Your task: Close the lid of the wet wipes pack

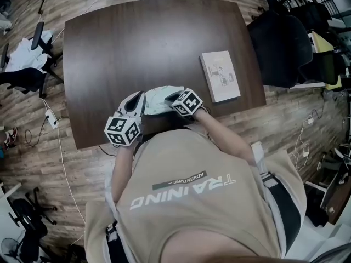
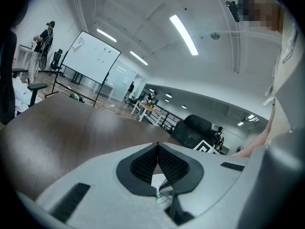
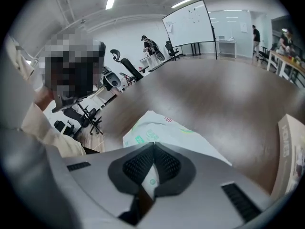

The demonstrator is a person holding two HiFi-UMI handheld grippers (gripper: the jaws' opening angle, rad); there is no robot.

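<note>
left tool (image 2: 157, 144), jaws together, sits by the wet wipes pack (image 3: 162, 128) at the near edge of the table (image 1: 109, 48). right tool (image 3: 153, 147), also closed, should press the lid down flat.

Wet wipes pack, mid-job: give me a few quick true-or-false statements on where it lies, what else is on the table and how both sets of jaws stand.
1. The left gripper and the right gripper both have their jaws together. True.
2. The wet wipes pack lies in the middle of the table. False: it lies at the near edge, between the two grippers.
3. A flat box lies on the table to the right of the pack. True.
4. The right gripper holds the flat box. False: the box lies apart from it, untouched.
</note>
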